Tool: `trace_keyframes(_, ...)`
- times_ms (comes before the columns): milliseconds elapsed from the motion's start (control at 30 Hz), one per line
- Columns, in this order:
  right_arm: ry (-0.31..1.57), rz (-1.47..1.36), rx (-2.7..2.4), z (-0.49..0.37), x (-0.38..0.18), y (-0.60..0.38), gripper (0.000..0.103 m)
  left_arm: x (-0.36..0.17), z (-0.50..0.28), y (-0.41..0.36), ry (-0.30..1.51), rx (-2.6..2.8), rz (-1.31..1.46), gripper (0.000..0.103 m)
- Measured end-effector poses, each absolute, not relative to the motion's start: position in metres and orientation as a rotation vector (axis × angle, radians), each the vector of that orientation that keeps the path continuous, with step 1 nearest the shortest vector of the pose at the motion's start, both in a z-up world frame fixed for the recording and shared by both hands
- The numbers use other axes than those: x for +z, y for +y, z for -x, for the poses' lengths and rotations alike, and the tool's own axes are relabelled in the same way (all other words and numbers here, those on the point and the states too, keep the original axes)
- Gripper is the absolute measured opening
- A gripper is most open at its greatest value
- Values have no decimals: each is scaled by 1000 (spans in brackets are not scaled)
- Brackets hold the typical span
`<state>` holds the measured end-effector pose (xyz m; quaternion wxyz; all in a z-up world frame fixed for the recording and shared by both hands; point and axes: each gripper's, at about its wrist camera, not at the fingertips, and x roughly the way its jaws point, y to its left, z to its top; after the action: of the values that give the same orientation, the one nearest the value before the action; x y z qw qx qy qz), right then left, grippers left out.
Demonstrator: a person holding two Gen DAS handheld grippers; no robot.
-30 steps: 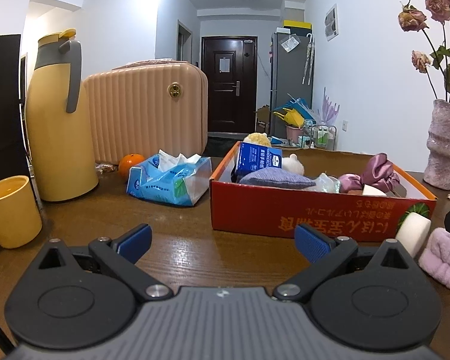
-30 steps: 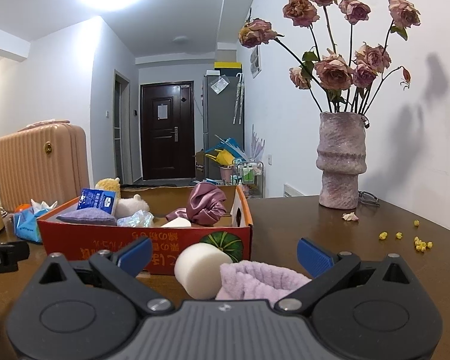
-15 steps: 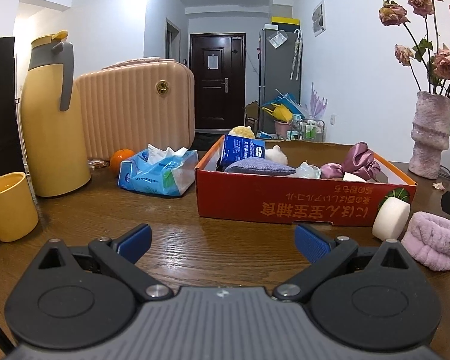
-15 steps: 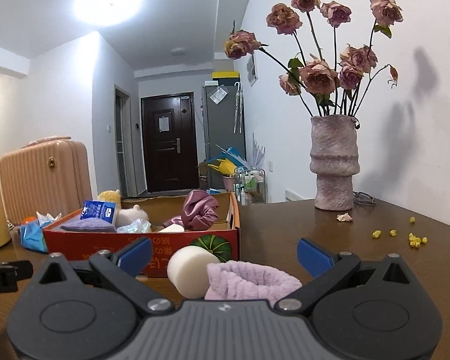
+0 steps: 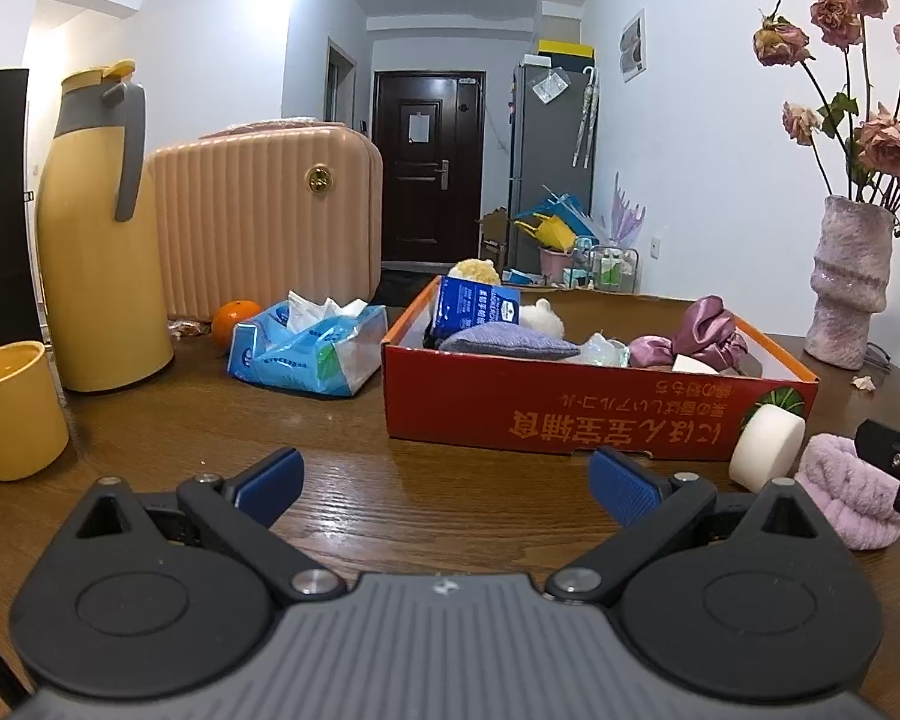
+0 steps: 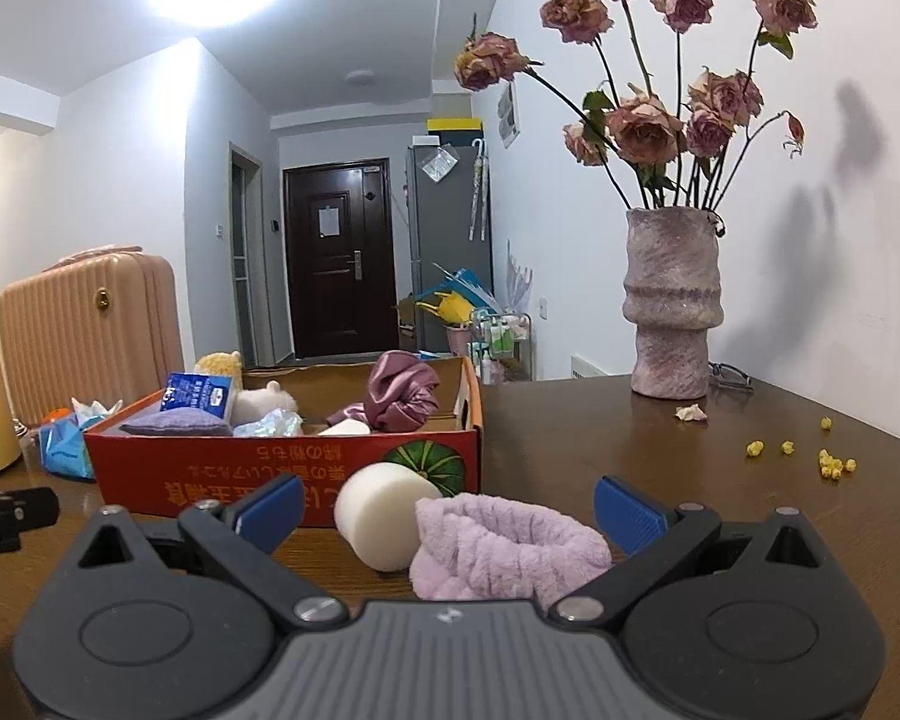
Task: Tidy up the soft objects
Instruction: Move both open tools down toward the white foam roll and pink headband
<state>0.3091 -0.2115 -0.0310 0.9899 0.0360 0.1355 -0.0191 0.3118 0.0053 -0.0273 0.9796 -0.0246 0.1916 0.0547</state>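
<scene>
Plainly, fluffy lilac headband [image 6: 510,546], ring-shaped.

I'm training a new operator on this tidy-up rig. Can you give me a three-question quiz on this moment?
1. True or false: the right tool is shut on the purple headband.
2. Which lies outside the red box: A) white sponge B) satin scrunchie C) purple pillow?
3. Fill in: the left tool holds ____.

Key: 1 false, it is open; 2 A; 3 nothing.
</scene>
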Motion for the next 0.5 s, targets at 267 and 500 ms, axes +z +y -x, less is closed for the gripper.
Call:
trace_keyframes(267, 274, -97, -64, -308, -30, -220, 103, -28, -308, -1, 388, 83, 31, 103)
trace_keyframes(500, 332, -111, -28, -312, -30, -222, 103, -31, -312, -1, 406, 97, 24, 103)
